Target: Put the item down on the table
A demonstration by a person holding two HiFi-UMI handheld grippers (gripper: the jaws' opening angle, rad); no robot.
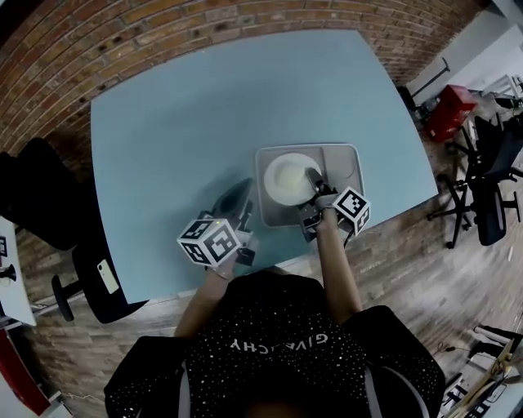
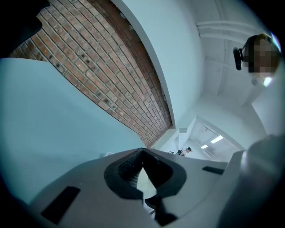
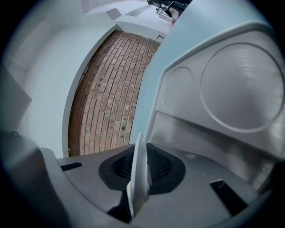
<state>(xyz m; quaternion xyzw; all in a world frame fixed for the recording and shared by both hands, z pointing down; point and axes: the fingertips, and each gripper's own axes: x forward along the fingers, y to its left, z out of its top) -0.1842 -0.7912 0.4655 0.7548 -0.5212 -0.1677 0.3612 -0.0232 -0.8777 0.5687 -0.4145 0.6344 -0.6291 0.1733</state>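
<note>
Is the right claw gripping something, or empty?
Gripping: the right gripper pinches the white plate by its thin edge, over the grey tray.

1. Brick wall (image 1: 204, 24) behind the desk's (image 1: 180, 131) far edge, curving round the L side.
2. Wood-plank floor (image 1: 409, 269) at R & along the bottom.
3. Black chair (image 1: 37, 200) at L, close to the wall.
4. 2nd black chair (image 1: 90, 302) nearer the camera, w/ a small white phone-like thing (image 1: 107, 276) lying on it. Can't tell exactly what it is.
5. Red cabinet (image 1: 451, 110) upper R, beside black frames.
6. Black office chair (image 1: 490, 200) far R, on a wheeled base.
7. Left gripper view: white ceiling w/ strip lights (image 2: 217, 139). A distant person (image 2: 189, 150) stands below them, too small for detail.
</note>
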